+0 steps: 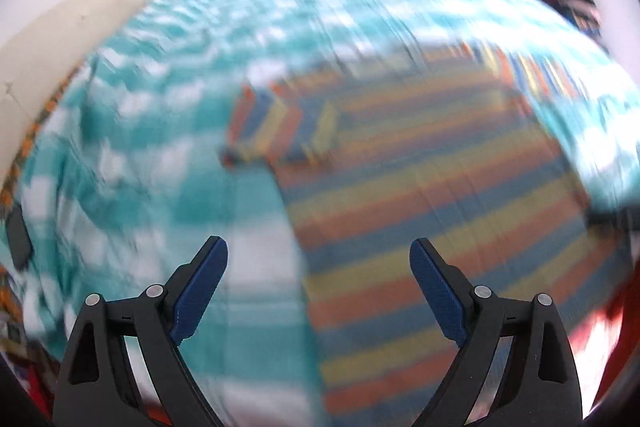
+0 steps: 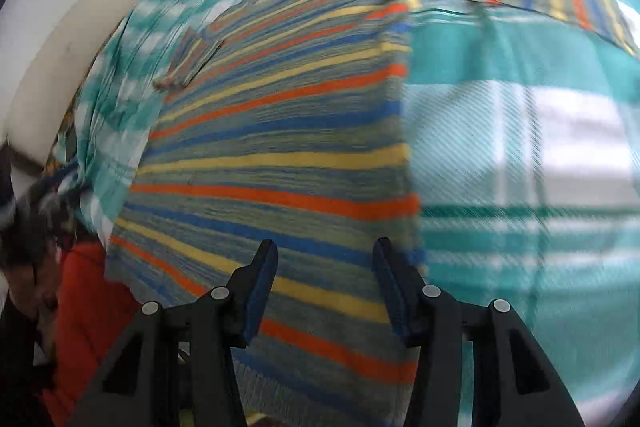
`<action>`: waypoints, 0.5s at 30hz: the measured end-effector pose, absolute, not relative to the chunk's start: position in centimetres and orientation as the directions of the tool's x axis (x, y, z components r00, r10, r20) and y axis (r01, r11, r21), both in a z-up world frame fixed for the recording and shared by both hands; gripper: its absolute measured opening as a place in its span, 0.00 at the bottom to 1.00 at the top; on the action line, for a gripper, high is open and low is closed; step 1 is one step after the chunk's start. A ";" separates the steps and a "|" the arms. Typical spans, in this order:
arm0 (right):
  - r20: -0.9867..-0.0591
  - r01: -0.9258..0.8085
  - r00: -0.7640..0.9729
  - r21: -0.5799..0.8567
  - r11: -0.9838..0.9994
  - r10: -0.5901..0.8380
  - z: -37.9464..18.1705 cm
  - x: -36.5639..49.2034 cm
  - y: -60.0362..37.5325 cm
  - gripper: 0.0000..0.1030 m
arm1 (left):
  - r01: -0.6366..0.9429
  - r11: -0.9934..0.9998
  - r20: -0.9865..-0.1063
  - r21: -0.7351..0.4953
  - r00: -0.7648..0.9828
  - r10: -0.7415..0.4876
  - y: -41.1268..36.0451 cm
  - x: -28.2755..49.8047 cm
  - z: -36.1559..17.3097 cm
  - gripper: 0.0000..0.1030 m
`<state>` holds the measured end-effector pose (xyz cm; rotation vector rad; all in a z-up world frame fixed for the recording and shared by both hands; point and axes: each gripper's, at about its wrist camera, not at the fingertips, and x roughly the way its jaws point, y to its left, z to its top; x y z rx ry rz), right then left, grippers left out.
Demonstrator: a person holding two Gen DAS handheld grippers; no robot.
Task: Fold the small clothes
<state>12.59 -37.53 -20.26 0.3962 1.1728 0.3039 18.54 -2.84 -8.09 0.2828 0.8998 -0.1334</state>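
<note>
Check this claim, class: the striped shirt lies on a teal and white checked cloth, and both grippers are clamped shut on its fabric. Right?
Wrong in one respect. The striped orange, yellow and blue knitted shirt does lie on the teal and white checked cloth, but the left gripper and the right gripper are both open, holding nothing. Each wrist view shows its fingers spread apart.

The striped garment [image 1: 420, 187] [image 2: 288, 155], banded orange, yellow and blue, lies spread flat on the teal-and-white checked bedspread [image 1: 152, 131] [image 2: 520, 155].
</note>
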 end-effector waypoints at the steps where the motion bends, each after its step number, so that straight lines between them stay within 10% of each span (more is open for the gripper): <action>1: -0.823 -0.012 0.368 0.461 0.887 0.433 -20.3 12.5 -37.7 0.49 | 0.232 0.962 -0.782 0.145 0.623 -0.032 -2.6 21.0 -7.3 0.94; 15: -0.808 0.035 0.413 0.474 0.880 0.420 -20.7 12.4 -37.4 0.57 | 0.517 0.760 -0.871 0.393 0.474 0.127 -7.7 33.8 -20.9 0.80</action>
